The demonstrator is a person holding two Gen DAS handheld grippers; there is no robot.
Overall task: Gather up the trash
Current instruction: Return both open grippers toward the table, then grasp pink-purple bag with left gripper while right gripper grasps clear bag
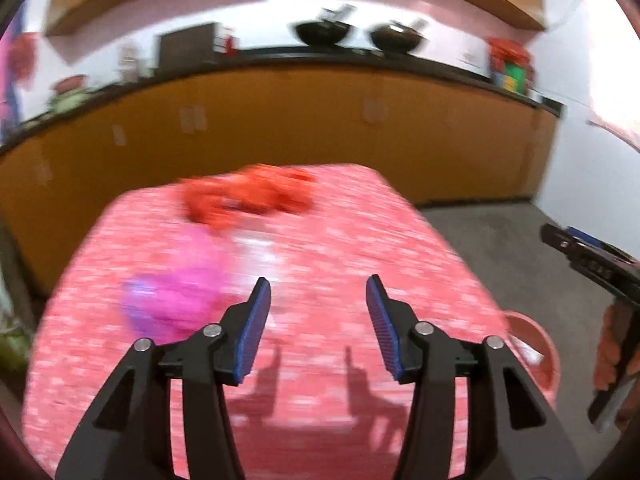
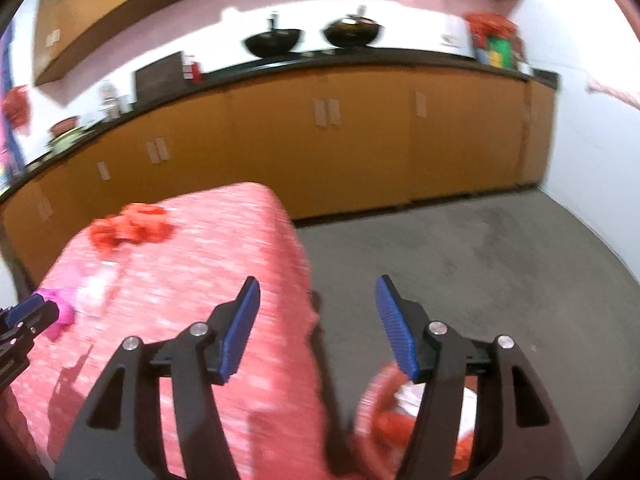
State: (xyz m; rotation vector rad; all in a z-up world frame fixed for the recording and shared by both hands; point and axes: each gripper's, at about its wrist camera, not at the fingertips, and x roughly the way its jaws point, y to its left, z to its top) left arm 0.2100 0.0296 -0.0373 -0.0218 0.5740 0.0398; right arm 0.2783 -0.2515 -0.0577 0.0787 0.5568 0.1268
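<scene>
both views are motion-blurred, so take the details loosely. left hand-held gripper point(image 1: 319, 292) is released, jaws wide apart, nothing between them, hovering over the near half of the bench point(image 1: 400, 240). right hand-held gripper point(image 2: 317, 294) is also released and empty, past the bench's right edge, above the red bin point(image 2: 374, 404) on the floor.

trash left on the bench: crumpled pink wrapper point(image 1: 172, 296) near the left edge, just ahead-left of the left fingers; crumpled red wrapper point(image 1: 248, 196) near the far edge, toward the far-left corner; a pale blurred patch point(image 1: 256, 252) between them, can't tell what it is. the bin already holds some red and white scraps, partly hidden behind the right finger.

orientation: red wrapper's long axis runs roughly parallel to the far edge. pink one looks like a rounded lump, no clear axis or pointing direction through the blur.

risks, my read:
- light crumpled film; closing on one edge could tear it or let it slip.
- an off-centre approach could nudge the pink wrapper off the left edge.
- pinching the tablecloth along with the wrapper would drag the cloth and shift the red piece.
- the bin sits low at the right edge; an early release could miss it.
</scene>
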